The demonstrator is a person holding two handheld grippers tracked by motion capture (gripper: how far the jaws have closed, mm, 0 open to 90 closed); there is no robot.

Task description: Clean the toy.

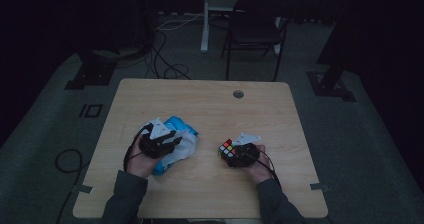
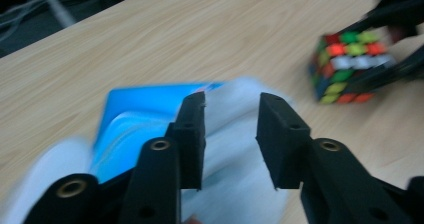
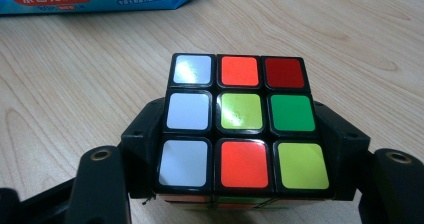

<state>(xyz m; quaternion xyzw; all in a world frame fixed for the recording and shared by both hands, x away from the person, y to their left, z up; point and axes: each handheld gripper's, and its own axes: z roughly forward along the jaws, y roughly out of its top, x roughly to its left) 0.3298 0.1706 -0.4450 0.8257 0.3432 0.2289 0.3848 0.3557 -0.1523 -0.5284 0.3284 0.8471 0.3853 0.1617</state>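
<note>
Dim floor, cables and a chair point(image 1: 254, 26) are being shown behind a pale wooden table point(image 1: 210, 109), which is carrying the two things in hand. At its right front, a cube point(image 1: 227, 148) is being gripped by the right gripper point(image 1: 239, 154) — in the right gripper view the cube point(image 3: 240, 124) is being pressed between both jaws, its top face a mix of white, orange, red, green and yellow. At the left front, a blue pack point(image 1: 172, 144) with white tissue is being hovered over by the left gripper point(image 1: 159, 143); in the left gripper view the jaws are being held partly apart above the blurred tissue point(image 2: 235, 149), nothing clamped between them, with the cube point(image 2: 352, 66) near at the upper right.
</note>
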